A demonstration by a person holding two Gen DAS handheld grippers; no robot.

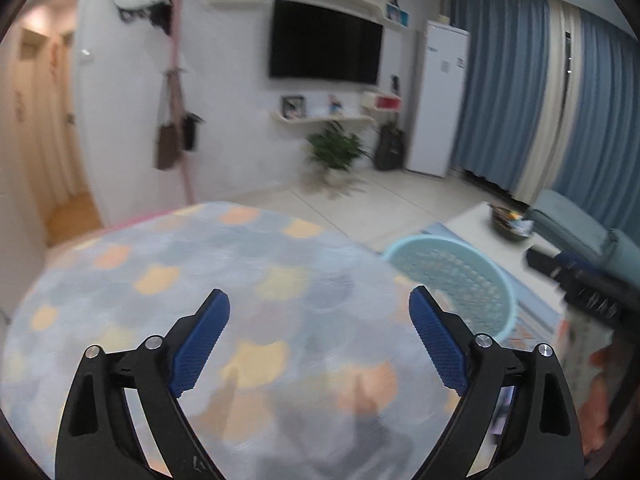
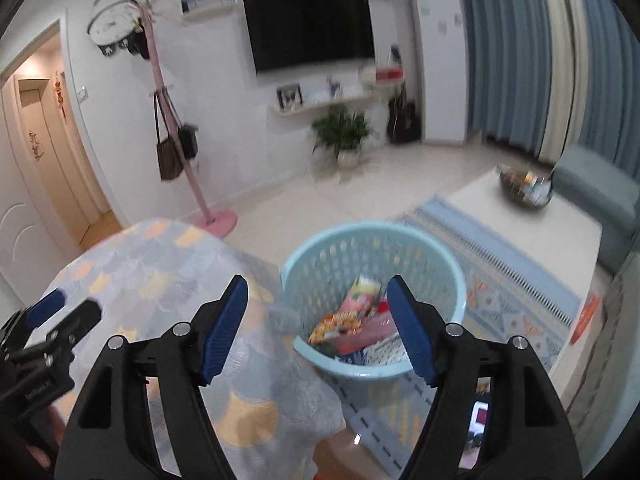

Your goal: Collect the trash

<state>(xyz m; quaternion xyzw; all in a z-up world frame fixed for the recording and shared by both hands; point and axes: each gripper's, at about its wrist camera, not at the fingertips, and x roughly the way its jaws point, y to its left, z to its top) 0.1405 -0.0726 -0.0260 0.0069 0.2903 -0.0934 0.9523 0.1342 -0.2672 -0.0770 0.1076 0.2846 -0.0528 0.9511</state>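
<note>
Hovering wide open and empty, right tool (image 2: 316,300), above trash (image 2: 352,322) in basket (image 2: 304,256)

Patterned cloth (image 1: 168,280) covers table; basket (image 2: 320,256) sits on rug (image 2: 516,280).

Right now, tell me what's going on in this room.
A person is collecting trash with a handheld gripper in each hand. Both the left gripper and right gripper have open, empty jaws. Colourful wrappers already lie in the light blue basket, which stands on the floor beside the cloth-covered table.
</note>
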